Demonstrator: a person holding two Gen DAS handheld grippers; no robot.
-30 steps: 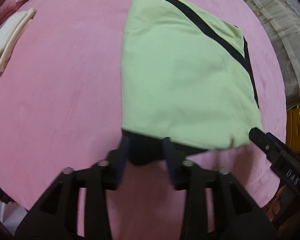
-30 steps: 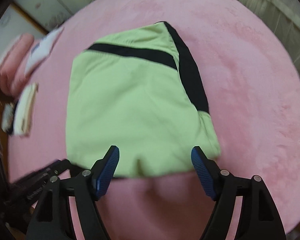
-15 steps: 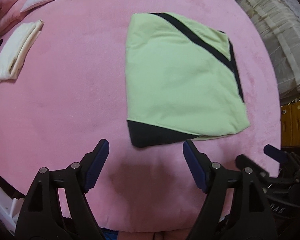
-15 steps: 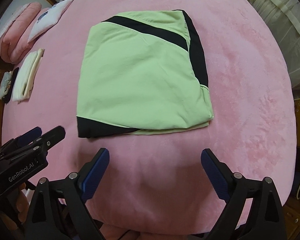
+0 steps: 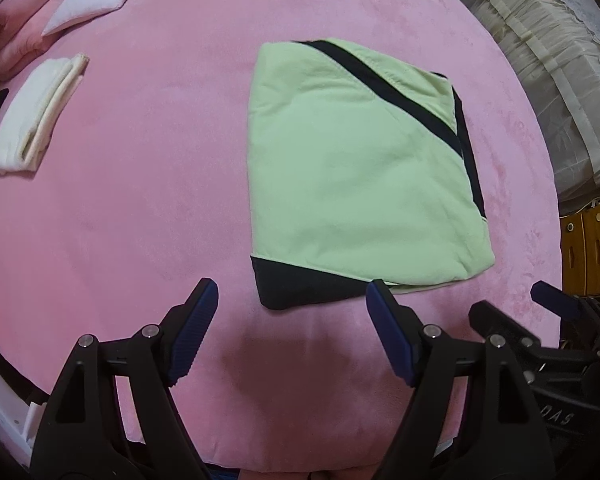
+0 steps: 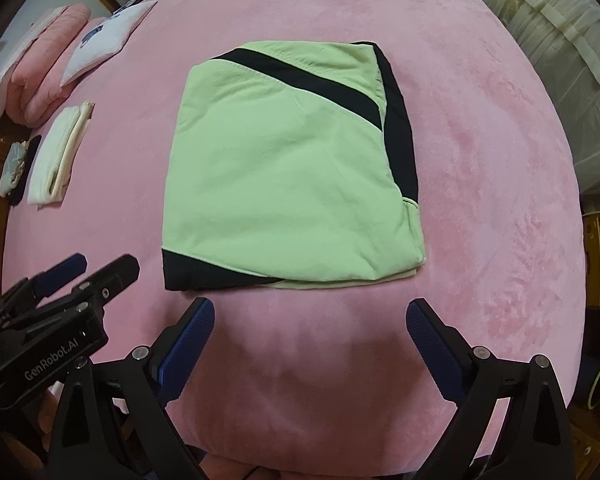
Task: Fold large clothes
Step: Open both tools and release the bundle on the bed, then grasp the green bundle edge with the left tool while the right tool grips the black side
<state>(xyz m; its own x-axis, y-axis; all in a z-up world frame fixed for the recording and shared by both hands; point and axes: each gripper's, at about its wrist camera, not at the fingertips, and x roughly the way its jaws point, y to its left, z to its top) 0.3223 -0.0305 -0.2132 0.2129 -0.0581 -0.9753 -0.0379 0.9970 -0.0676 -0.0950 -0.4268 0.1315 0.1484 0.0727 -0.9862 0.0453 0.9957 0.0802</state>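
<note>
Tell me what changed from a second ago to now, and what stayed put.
The left gripper let go of the black corner of the green garment; its jaws have just been opening, nothing between them. The right gripper opened wider and cleared the near edge. Both pulled up and back. The garment settled flat, folded, on the pink bedspread. The folded white cloth and pillows stayed as they were.
</note>
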